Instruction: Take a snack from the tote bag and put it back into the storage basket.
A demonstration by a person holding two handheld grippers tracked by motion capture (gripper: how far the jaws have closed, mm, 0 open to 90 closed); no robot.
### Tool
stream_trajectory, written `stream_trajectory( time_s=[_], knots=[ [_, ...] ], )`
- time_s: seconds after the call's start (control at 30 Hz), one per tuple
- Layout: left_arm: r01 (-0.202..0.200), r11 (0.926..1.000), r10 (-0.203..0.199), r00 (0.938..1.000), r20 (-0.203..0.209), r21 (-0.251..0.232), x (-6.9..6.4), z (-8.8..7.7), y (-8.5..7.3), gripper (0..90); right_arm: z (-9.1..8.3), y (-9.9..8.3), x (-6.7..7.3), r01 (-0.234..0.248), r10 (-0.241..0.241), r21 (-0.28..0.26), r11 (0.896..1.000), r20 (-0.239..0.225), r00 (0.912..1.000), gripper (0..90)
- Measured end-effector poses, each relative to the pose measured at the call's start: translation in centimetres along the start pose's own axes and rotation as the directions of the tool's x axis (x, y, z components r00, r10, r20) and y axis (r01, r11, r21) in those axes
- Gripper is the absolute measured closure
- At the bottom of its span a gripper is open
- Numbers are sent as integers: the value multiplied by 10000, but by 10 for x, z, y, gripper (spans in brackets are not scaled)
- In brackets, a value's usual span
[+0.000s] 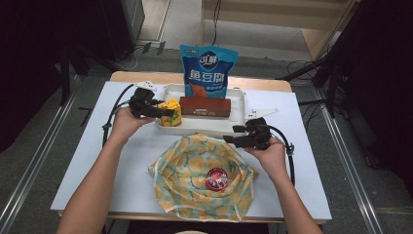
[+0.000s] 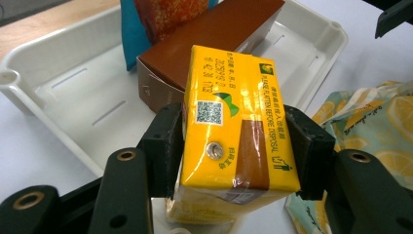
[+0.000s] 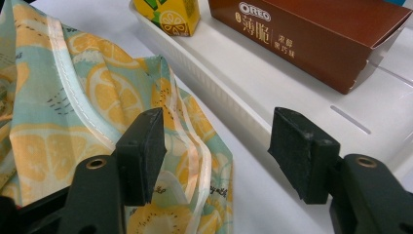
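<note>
My left gripper is shut on a yellow juice carton, held at the front left corner of the white tray. Its jaws press the carton's two sides. In the tray lie a brown Oreo box and a blue snack bag standing at the back. My right gripper is open over the far right edge of a lemon-print cloth bag, with nothing between its jaws. A round red-lidded item rests in the cloth bag.
The white table top has bare room to the left and right of the cloth bag. A wooden strip runs behind it. Cables trail from both grippers. Small white tags lie right of the tray.
</note>
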State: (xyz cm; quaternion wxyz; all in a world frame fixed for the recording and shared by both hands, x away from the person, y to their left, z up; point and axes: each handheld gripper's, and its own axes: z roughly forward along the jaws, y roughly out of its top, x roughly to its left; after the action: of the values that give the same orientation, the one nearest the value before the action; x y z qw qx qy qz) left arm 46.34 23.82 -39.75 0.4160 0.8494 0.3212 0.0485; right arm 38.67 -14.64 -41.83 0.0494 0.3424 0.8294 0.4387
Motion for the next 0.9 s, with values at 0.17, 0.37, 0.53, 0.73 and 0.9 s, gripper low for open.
stream_trajectory(
  time_s=[0.17, 0.37, 0.53, 0.73, 0.9],
  knots=[
    [294, 9996, -294, 9995, -99, 36, 1, -1, -1, 412, -1, 0, 0, -10, 10, 55, 10000, 10, 10000, 390],
    [235, 9997, -234, 9996, -160, 104, -2, -6, 0, 383, -1, 0, -1, 11, -11, 43, 10000, -8, 10000, 390],
    [257, 9996, -255, 9995, -170, 146, -6, -12, -1, 381, -1, 0, 1, 86, -86, 32, 10000, -25, 10000, 390],
    [399, 9992, -398, 9989, -259, 30, -8, -20, -7, 375, -2, 1, 1, 77, -77, -12, 10000, -37, 10000, 390],
    [538, 9985, -539, 9980, -331, -36, -9, -25, -11, 376, -3, 2, 0, 94, -95, -63, 9999, -35, 9999, 390]
  ],
)
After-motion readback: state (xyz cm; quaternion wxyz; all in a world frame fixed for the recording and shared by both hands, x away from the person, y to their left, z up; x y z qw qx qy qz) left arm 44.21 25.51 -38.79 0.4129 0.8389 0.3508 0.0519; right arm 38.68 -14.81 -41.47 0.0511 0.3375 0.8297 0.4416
